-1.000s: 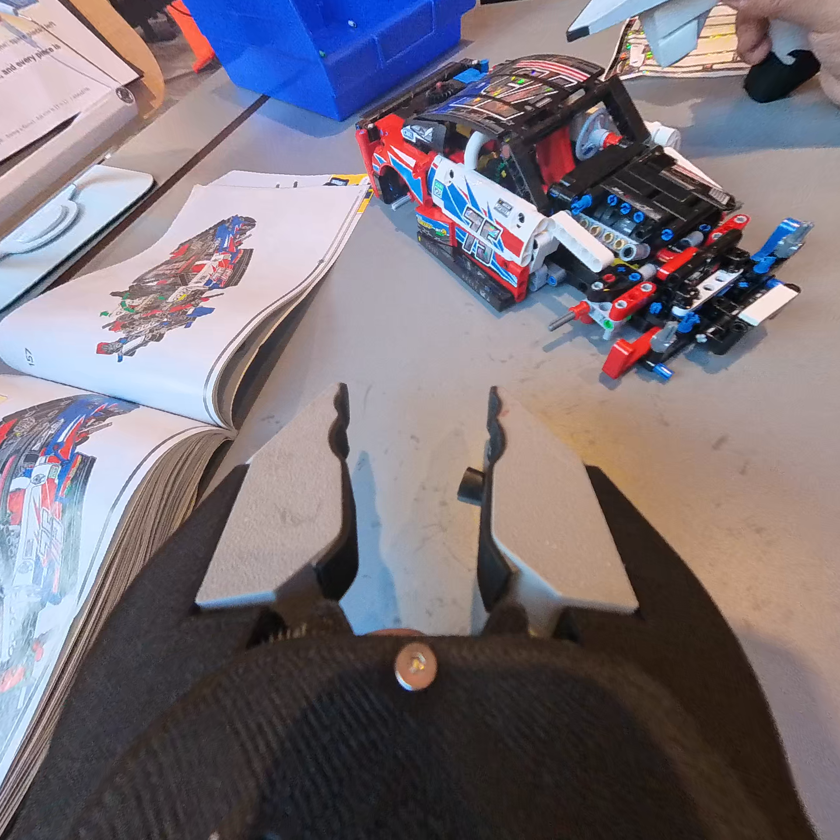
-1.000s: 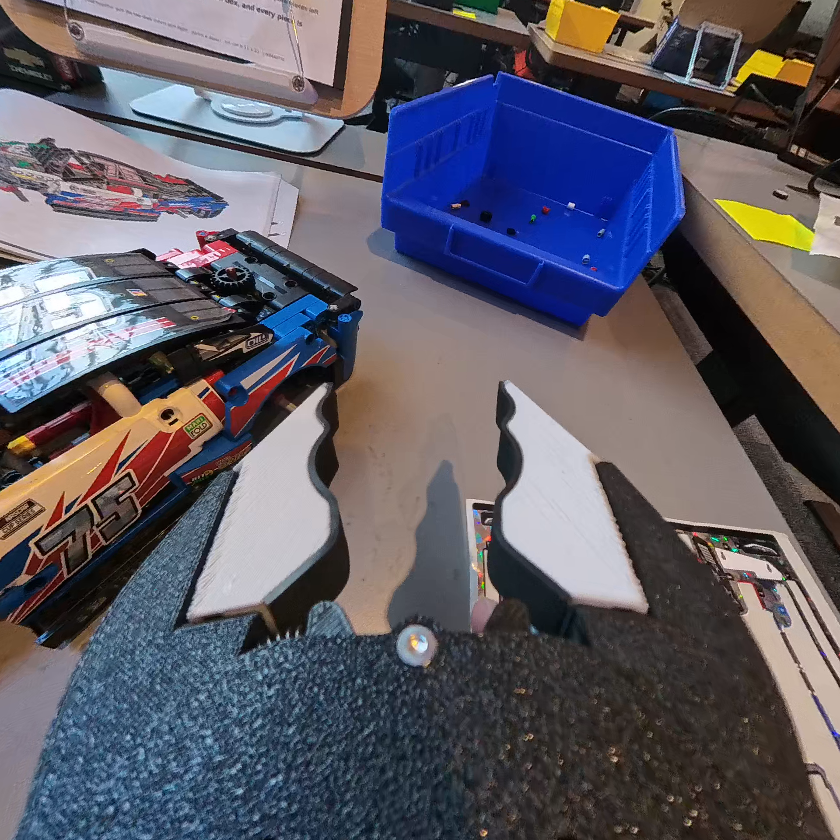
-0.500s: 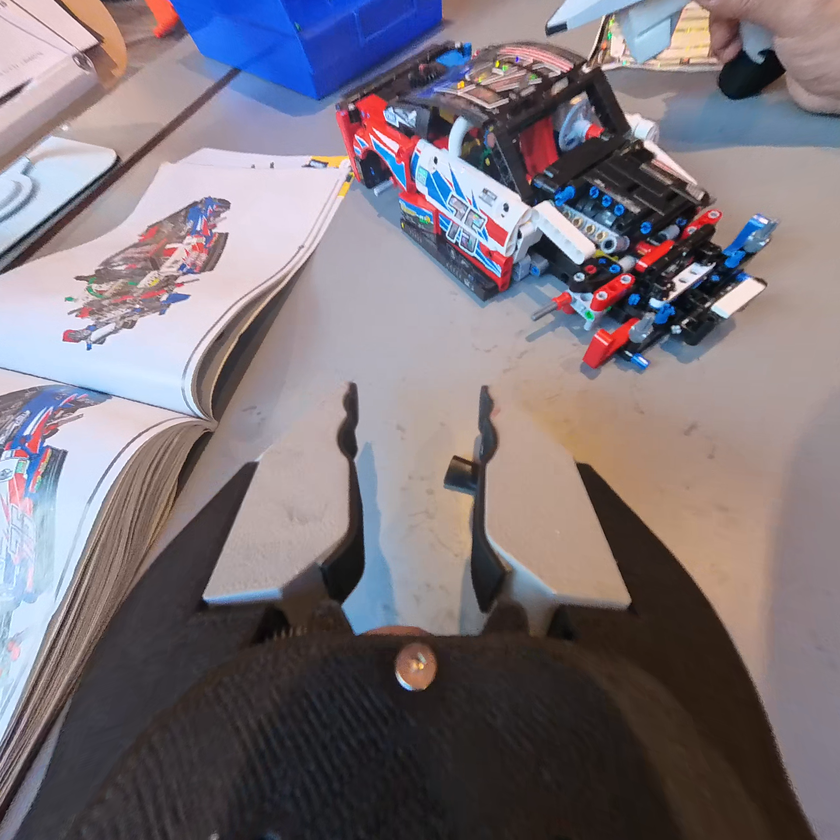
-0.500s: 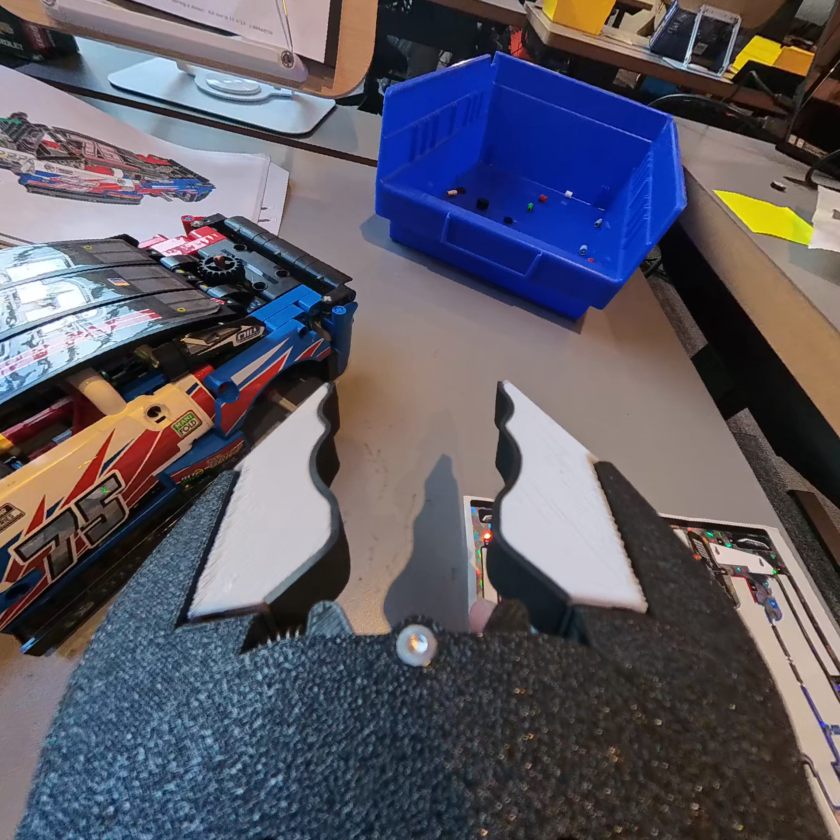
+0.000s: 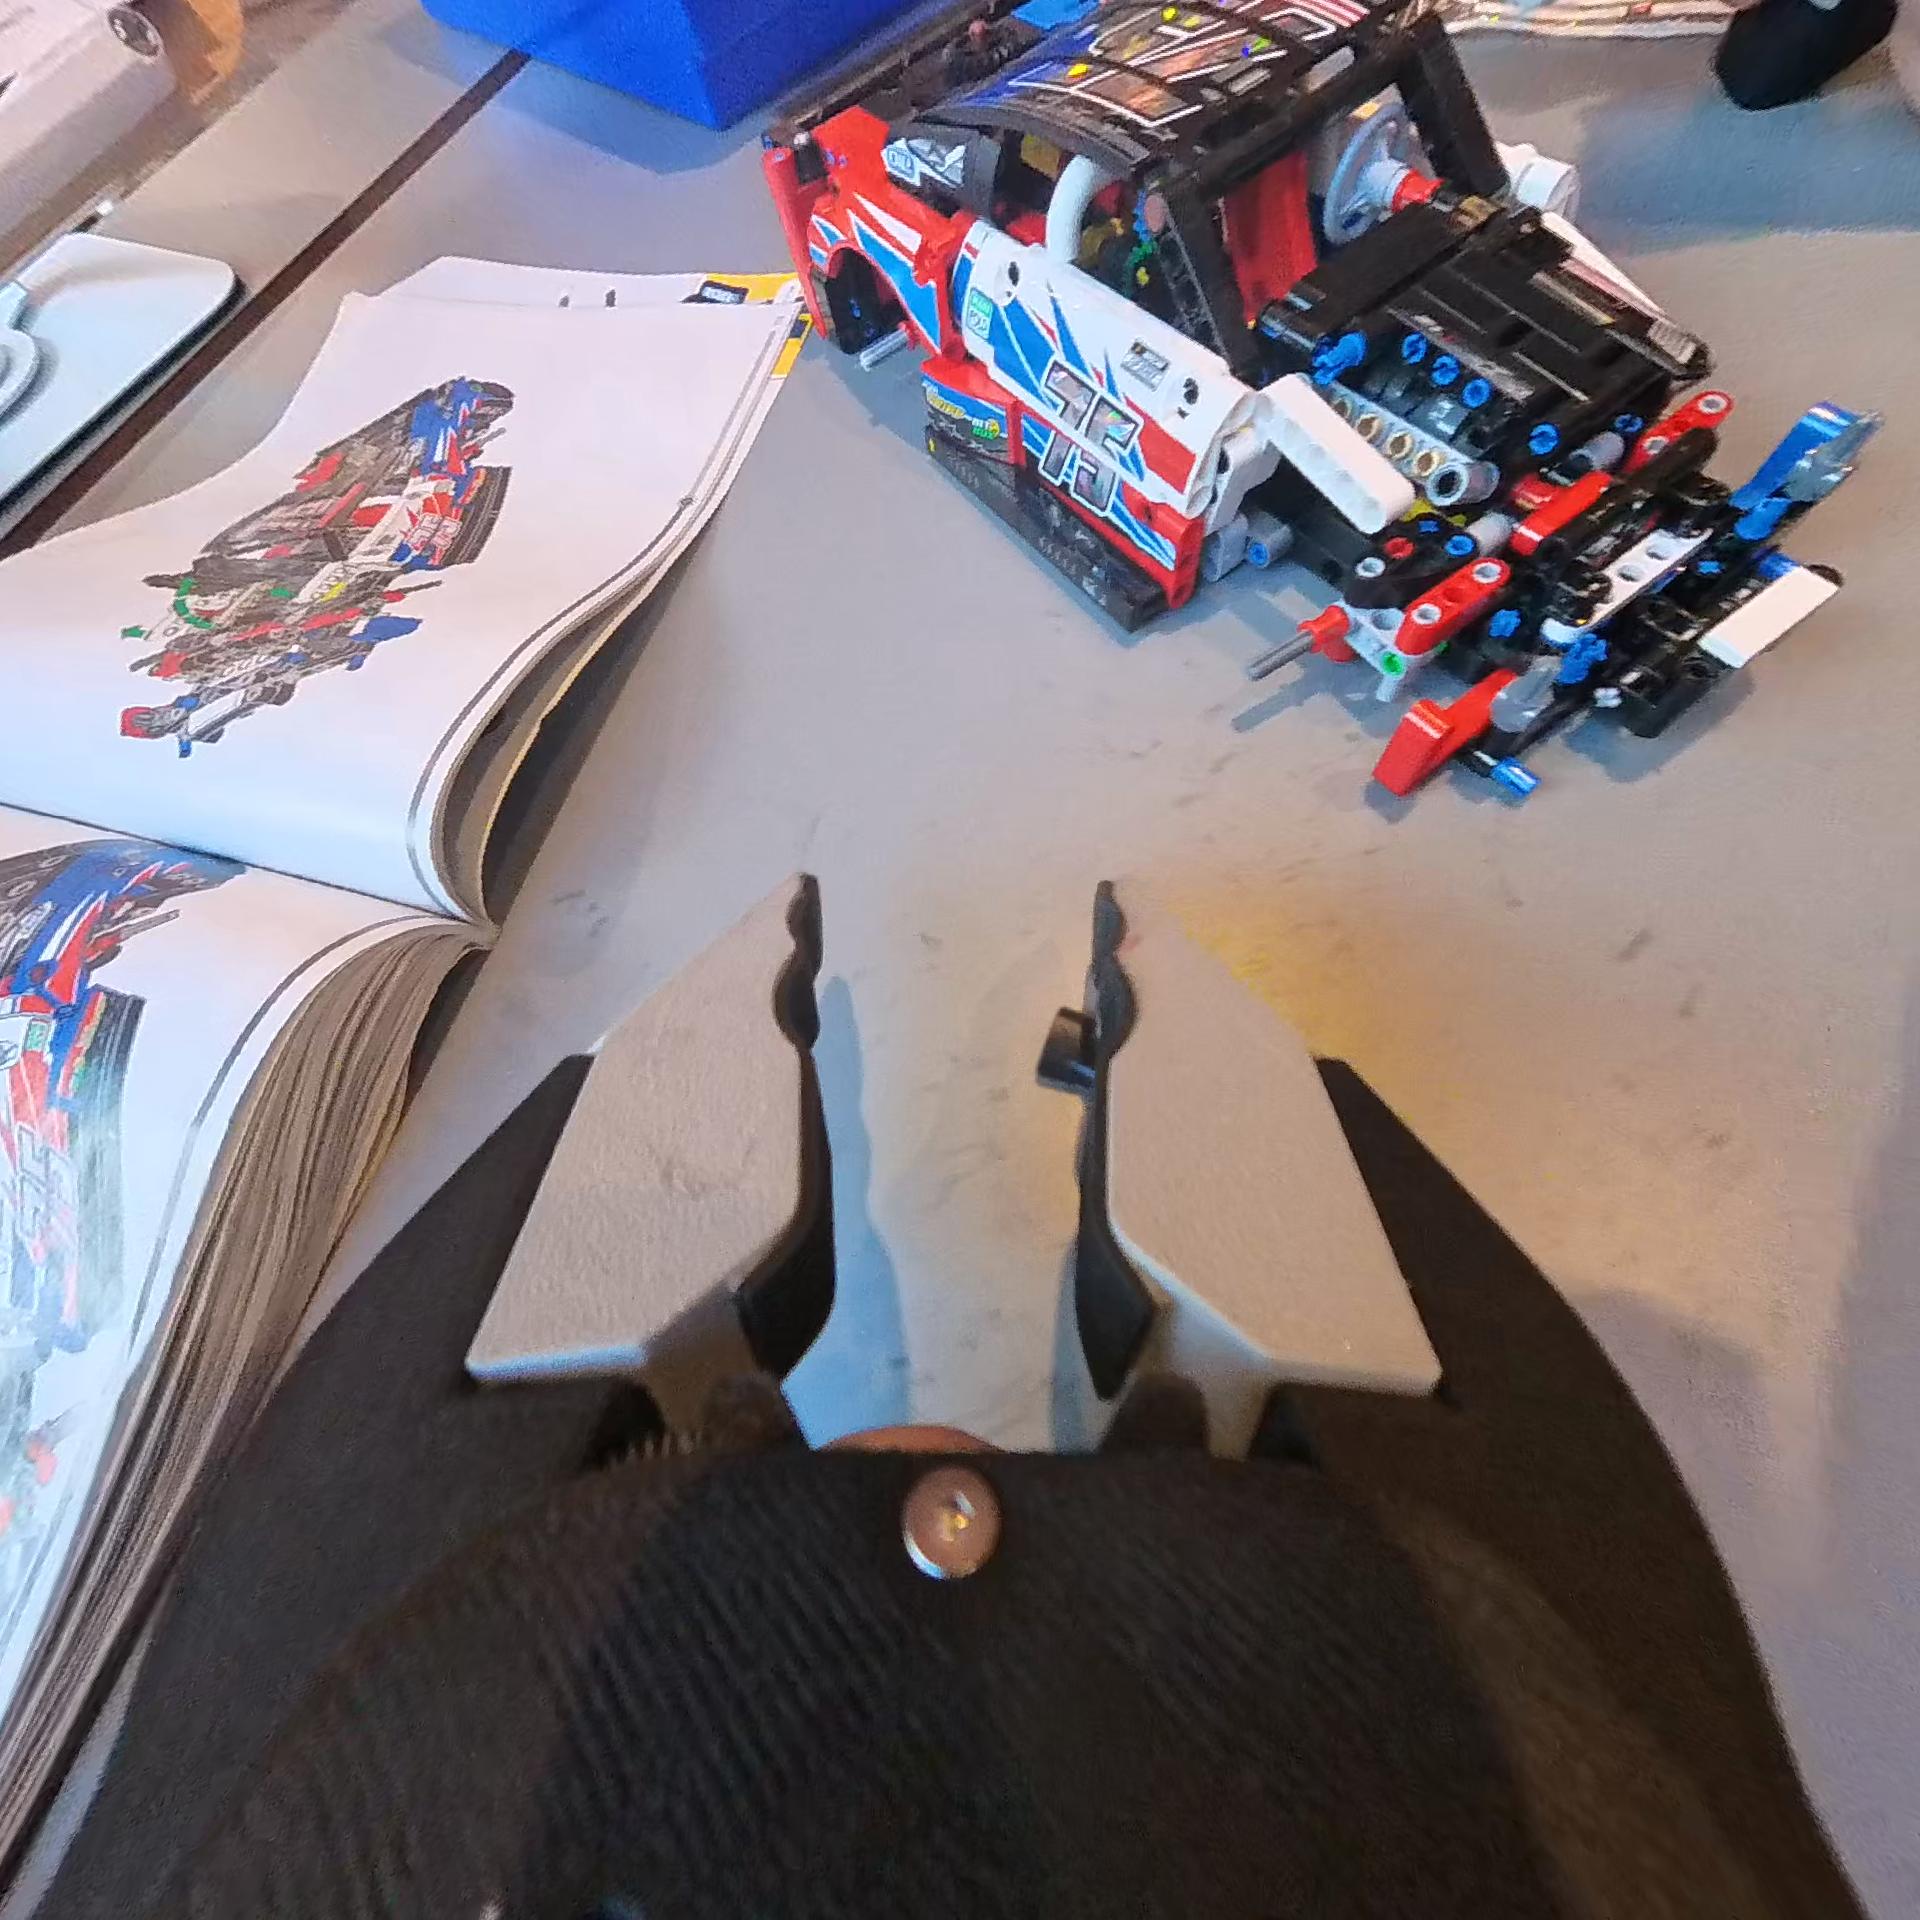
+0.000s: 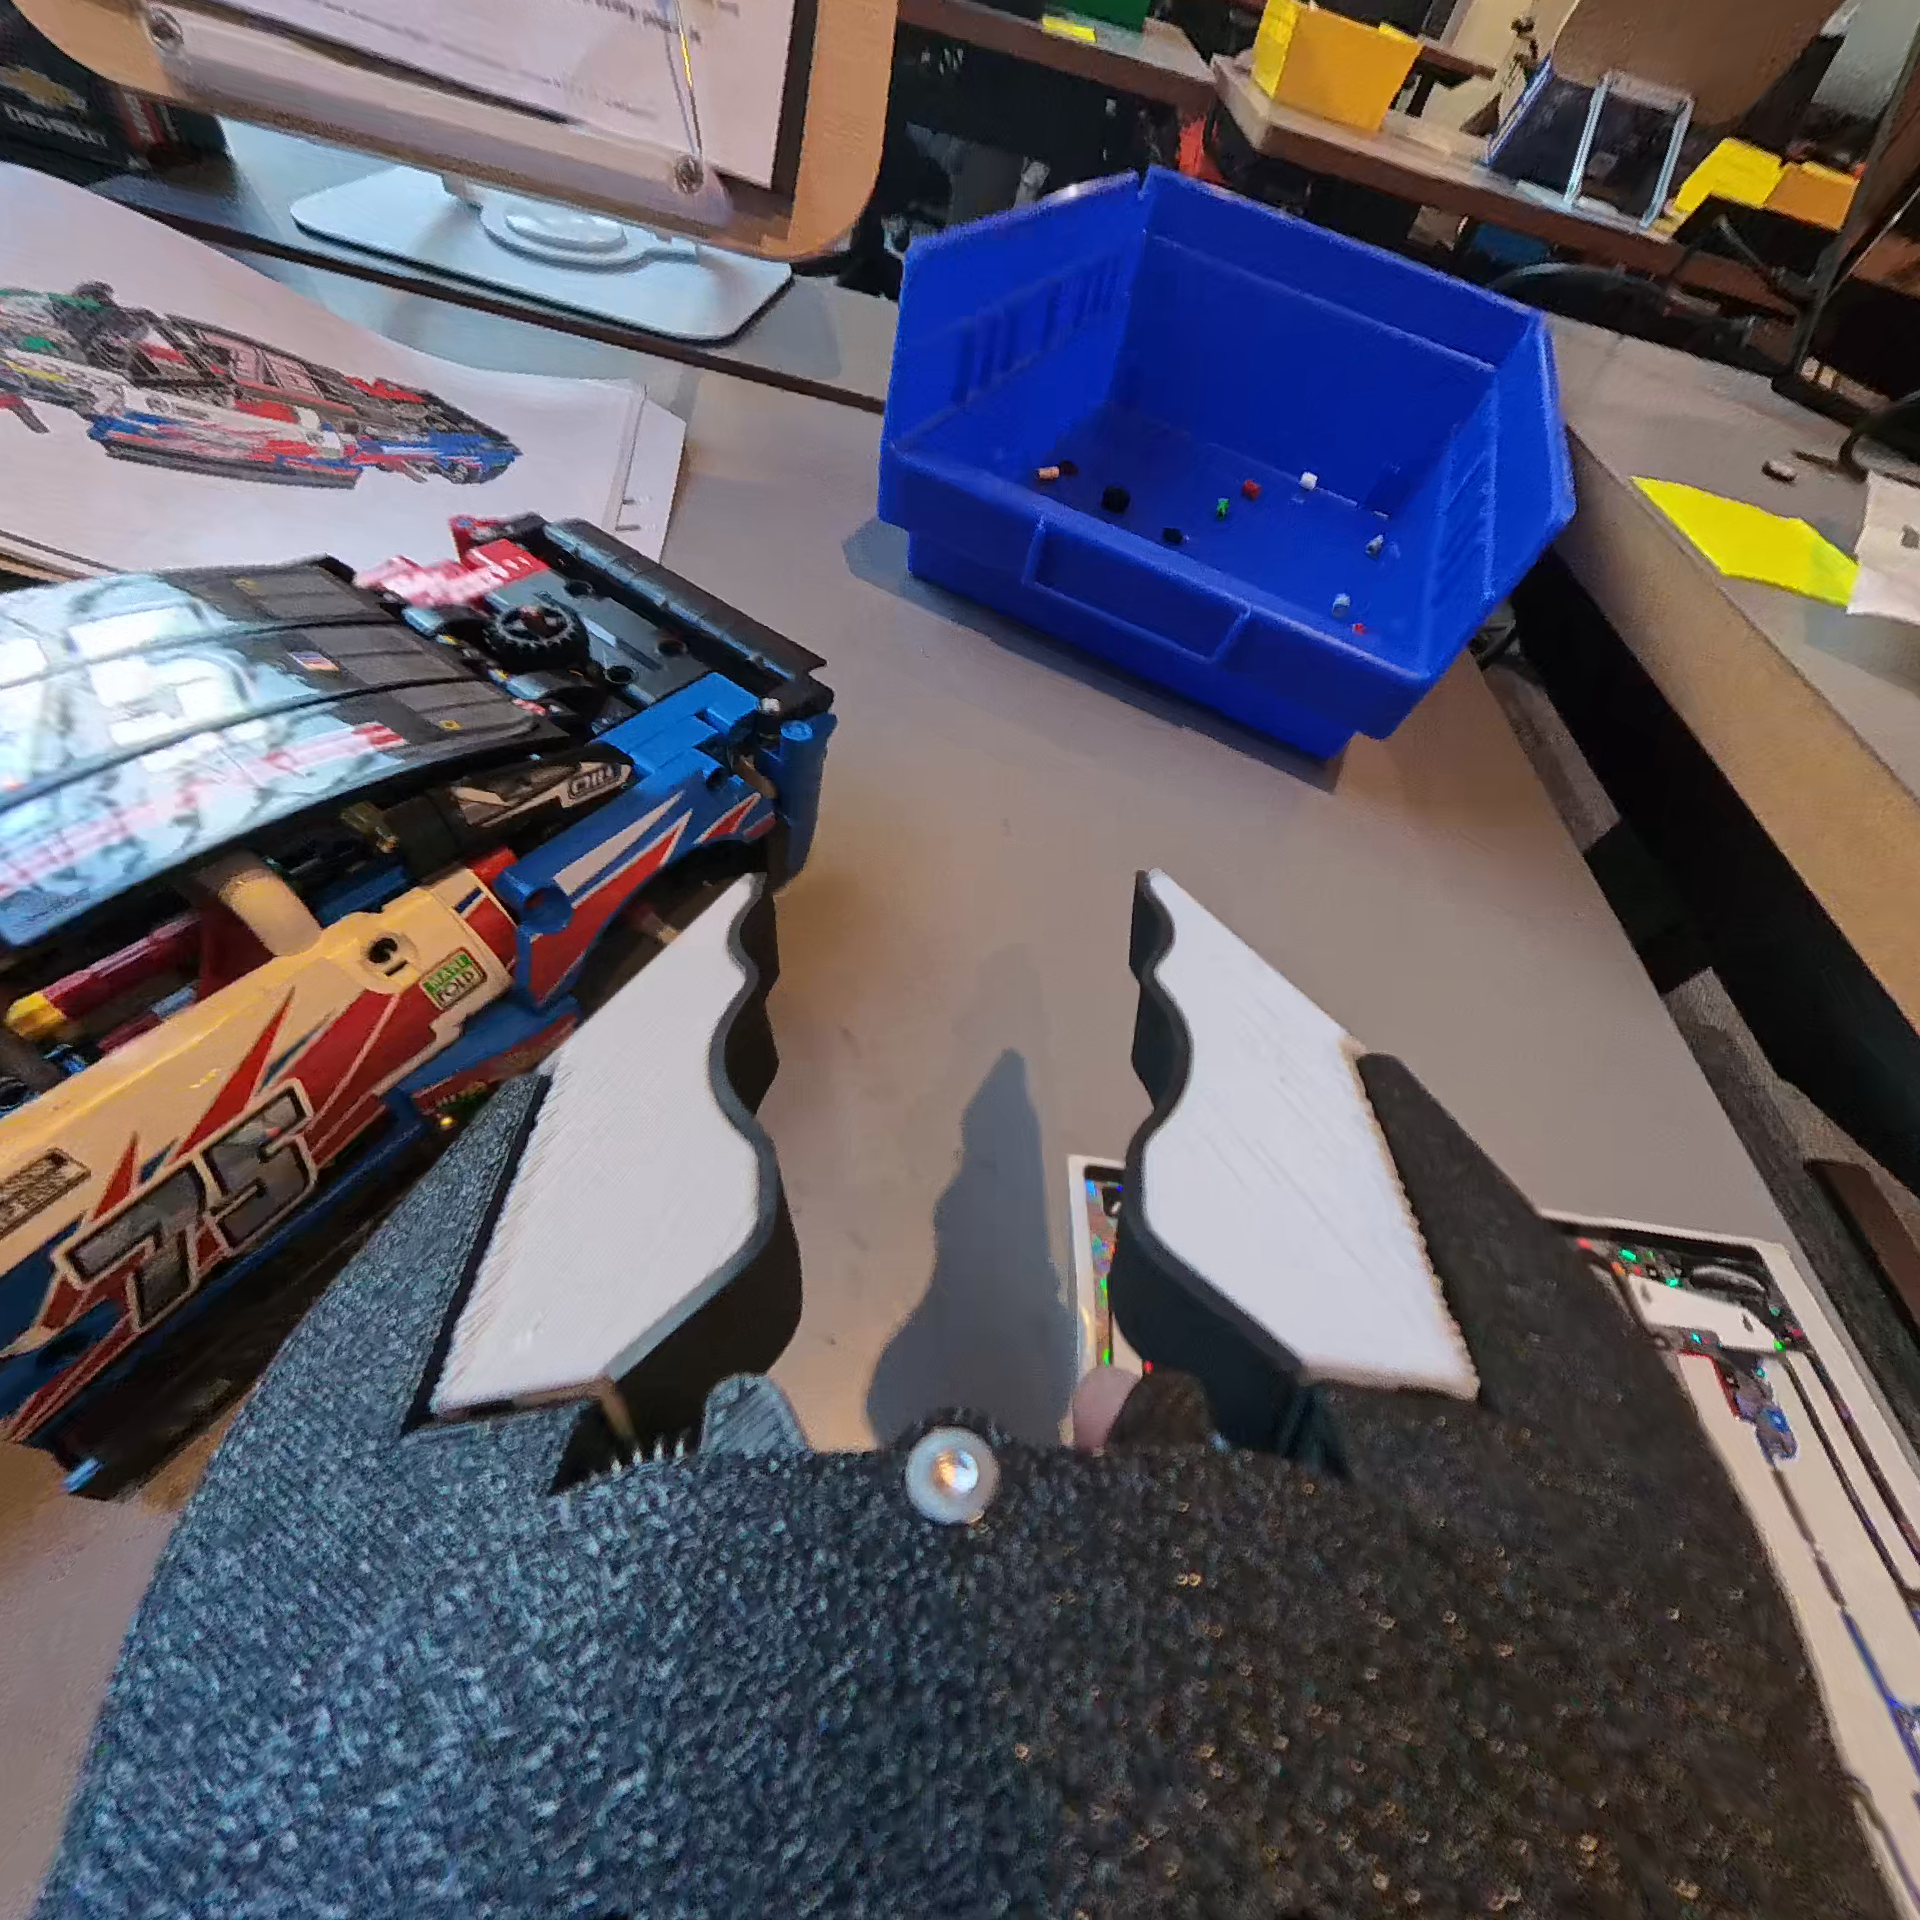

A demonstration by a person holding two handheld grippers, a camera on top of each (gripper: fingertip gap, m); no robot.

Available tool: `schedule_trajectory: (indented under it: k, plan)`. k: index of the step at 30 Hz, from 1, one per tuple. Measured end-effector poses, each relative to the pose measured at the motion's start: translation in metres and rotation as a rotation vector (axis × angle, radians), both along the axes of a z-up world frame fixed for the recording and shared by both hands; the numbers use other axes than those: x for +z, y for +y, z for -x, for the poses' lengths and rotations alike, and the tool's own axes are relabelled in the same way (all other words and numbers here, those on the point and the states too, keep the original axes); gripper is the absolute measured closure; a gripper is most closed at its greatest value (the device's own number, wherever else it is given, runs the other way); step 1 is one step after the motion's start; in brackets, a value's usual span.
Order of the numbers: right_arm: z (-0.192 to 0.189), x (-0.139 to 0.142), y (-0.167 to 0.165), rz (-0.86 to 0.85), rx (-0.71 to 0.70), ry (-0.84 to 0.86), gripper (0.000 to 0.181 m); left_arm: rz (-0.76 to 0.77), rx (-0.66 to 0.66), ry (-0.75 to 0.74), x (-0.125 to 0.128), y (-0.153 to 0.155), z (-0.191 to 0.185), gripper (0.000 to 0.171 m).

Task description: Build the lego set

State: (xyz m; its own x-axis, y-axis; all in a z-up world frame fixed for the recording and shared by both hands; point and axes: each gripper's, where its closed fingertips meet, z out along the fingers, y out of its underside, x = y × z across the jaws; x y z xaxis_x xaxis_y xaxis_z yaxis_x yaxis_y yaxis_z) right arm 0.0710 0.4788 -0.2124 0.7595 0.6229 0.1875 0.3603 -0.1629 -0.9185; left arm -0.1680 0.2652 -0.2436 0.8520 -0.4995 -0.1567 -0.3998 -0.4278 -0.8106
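Note:
A partly built red, white, blue and black lego race car (image 5: 1195, 364) stands on the grey table (image 5: 1039, 779), ahead and to the right of my left gripper (image 5: 951, 904). That gripper is open and low over bare table. A small black peg (image 5: 1062, 1047) clings to the inner face of its right finger, and the left finger does not touch it. In the right wrist view the car (image 6: 312, 831) lies just left of my right gripper (image 6: 951, 894), which is open and empty. Its left fingertip is close to the car's blue rear corner.
An open instruction book (image 5: 364, 571) lies left of the left gripper. A blue bin (image 6: 1195, 468) with several tiny loose pieces stands behind the car. A sticker sheet (image 6: 1714, 1351) lies under the right gripper's right side. A monitor stand (image 6: 540, 239) is at the back left, and the table edge (image 6: 1621, 883) runs close on the right. The tips of one gripper are about 35 cm away from the tips of the other.
My left jaws have narrowed slightly, with the black peg still on the right finger. The left view has shifted, and the other gripper has left its top edge. The right gripper has barely moved.

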Motion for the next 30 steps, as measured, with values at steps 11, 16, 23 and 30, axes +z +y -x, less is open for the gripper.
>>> schedule_trajectory:
  k: [11,16,23,30]
  plan:
    - [-0.104,0.041,-0.047,0.127,0.012,0.045,0.124,-0.017,0.063,-0.085,0.006,0.006,0.015,0.125]
    - [-0.142,0.021,-0.086,0.250,0.085,0.074,0.124,0.005,0.149,-0.075,0.002,-0.005,0.028,0.125]
    - [-0.134,-0.015,-0.115,0.288,0.170,-0.037,0.113,0.030,0.215,-0.162,0.004,-0.038,0.035,0.126]
    - [-0.133,-0.050,-0.141,0.367,0.324,-0.163,0.107,0.104,0.110,-0.193,-0.002,-0.074,0.004,0.126]
